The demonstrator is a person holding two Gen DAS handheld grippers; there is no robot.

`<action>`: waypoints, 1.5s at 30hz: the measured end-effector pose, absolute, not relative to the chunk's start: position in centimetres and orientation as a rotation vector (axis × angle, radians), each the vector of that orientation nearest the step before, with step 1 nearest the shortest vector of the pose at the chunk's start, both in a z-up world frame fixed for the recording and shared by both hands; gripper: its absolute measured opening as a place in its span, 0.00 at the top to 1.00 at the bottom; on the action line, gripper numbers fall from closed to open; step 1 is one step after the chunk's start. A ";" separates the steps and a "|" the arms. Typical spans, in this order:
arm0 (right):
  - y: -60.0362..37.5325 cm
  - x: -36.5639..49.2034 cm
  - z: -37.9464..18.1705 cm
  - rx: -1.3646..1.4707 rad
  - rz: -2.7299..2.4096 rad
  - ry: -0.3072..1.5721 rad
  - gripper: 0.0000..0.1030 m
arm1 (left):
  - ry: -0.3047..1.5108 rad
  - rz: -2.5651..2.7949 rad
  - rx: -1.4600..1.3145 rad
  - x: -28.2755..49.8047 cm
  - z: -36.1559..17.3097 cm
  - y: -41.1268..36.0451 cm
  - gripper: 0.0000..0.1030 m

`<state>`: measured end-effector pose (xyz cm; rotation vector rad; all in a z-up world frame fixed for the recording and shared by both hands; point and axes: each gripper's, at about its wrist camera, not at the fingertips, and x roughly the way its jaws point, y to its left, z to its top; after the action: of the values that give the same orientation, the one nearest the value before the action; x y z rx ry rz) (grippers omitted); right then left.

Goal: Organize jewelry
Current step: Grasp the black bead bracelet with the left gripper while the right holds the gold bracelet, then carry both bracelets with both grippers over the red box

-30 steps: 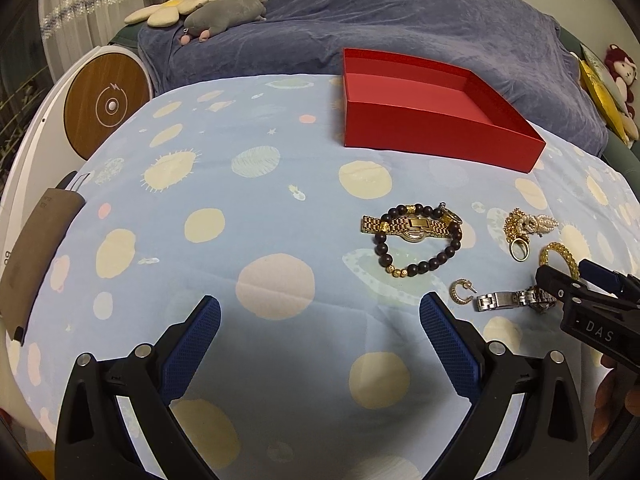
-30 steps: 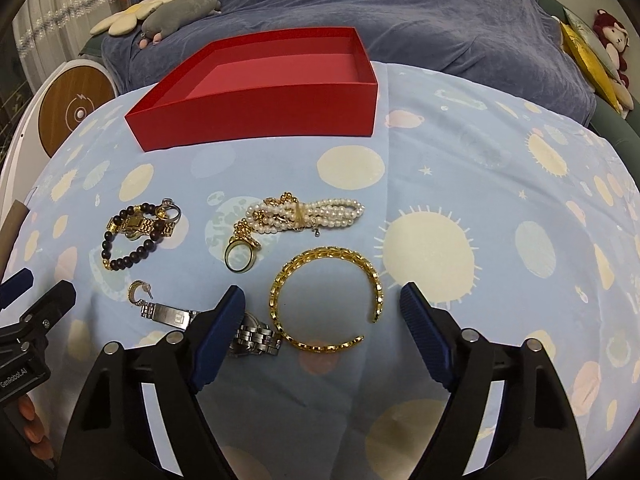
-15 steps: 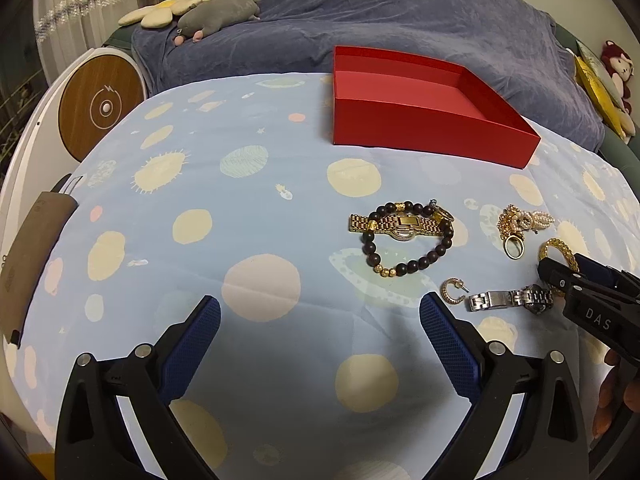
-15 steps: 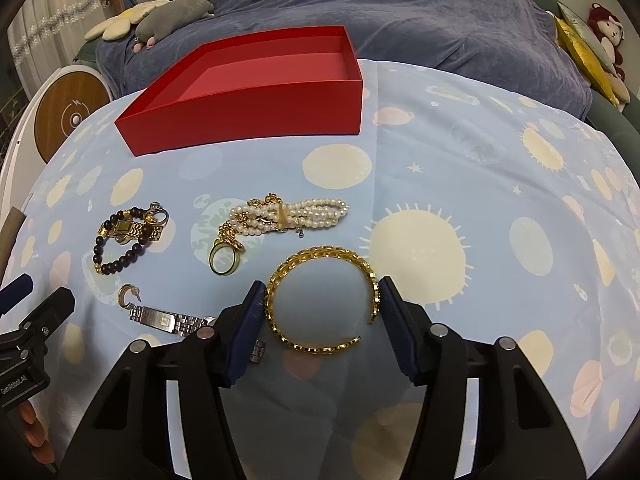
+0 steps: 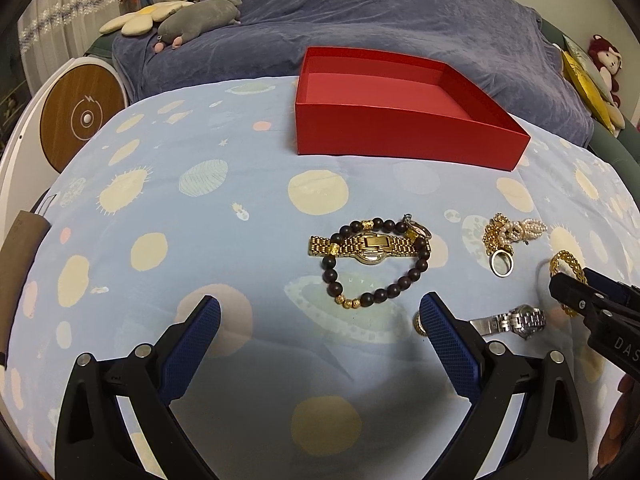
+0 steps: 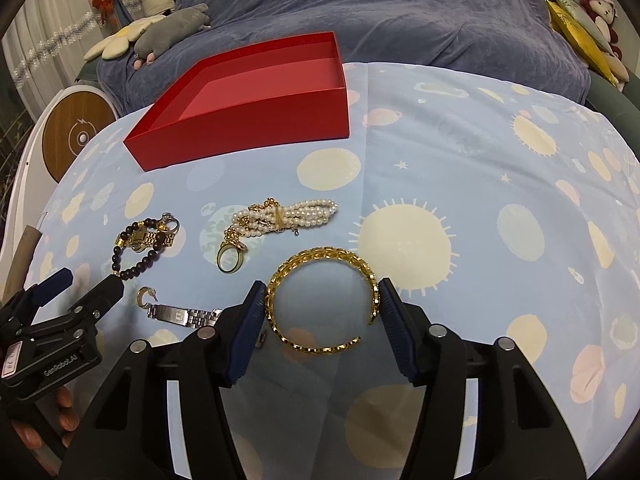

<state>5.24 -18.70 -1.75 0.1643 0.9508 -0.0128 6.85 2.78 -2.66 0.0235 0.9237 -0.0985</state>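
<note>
My right gripper [image 6: 322,292] is low over the cloth, its blue pads pressing both sides of the open gold bangle [image 6: 320,252]. Left of it lie a pearl bracelet [image 6: 296,214], a gold ring [image 6: 229,260], a silver watch [image 6: 180,314] and a small gold earring [image 6: 143,296]. My left gripper [image 5: 320,304] stands wide open with nothing between its fingers, just short of the dark beaded bracelet [image 5: 334,280] and the gold watch [image 5: 376,244] lying across it. Its right fingertip partly covers the earring [image 5: 418,324]. The empty red box [image 5: 400,136] sits behind the jewelry.
The jewelry lies on a pale blue cloth with cream spots [image 5: 200,220]. A blue-covered couch [image 6: 400,12] with plush toys runs behind. A round wooden disc [image 5: 82,116] stands at the far left, and a brown object [image 5: 16,264] lies at the cloth's left edge.
The right gripper's jaws have narrowed from wide apart until they touch the gold bangle. The left gripper has drifted a little toward the beaded bracelet and earring.
</note>
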 end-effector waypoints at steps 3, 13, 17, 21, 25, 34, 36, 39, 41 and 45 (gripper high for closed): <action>-18.8 5.0 -1.4 0.159 -0.012 0.940 0.46 | 0.921 -0.086 -0.013 7.5 -2.4 3.4 0.05; -18.9 4.8 -1.2 0.165 -0.003 0.937 0.46 | 0.937 -0.073 0.000 9.3 -3.6 3.5 0.33; -18.9 4.7 -1.1 0.169 0.000 0.936 0.46 | 0.918 -0.078 0.029 9.3 -3.7 3.0 0.46; -18.8 4.8 -1.1 0.168 0.002 0.939 0.46 | 0.901 -0.106 0.037 9.1 -3.6 2.9 0.81; -18.5 4.7 -1.2 0.164 0.004 0.939 0.46 | 0.907 -0.131 0.029 9.1 -3.5 2.9 0.94; -18.1 4.3 -0.2 0.153 0.025 0.909 0.46 | 0.879 -0.216 -0.078 8.3 -0.5 3.2 0.95; -17.9 4.1 0.2 0.147 0.034 0.899 0.46 | 0.859 -0.243 -0.100 7.8 0.7 3.2 0.95; -17.9 3.7 0.8 0.156 0.052 0.889 0.46 | 0.823 -0.278 -0.101 7.1 2.4 2.8 0.95; -17.8 3.4 1.4 0.160 0.068 0.882 0.46 | 0.811 -0.300 -0.099 6.7 3.5 2.6 0.95; -17.7 3.6 3.7 0.154 0.103 0.851 0.46 | 0.790 -0.344 -0.089 6.6 5.9 2.0 0.95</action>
<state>3.64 -17.69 3.65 0.1541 0.8508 0.1035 6.64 2.02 5.86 -0.0887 0.7896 -0.3441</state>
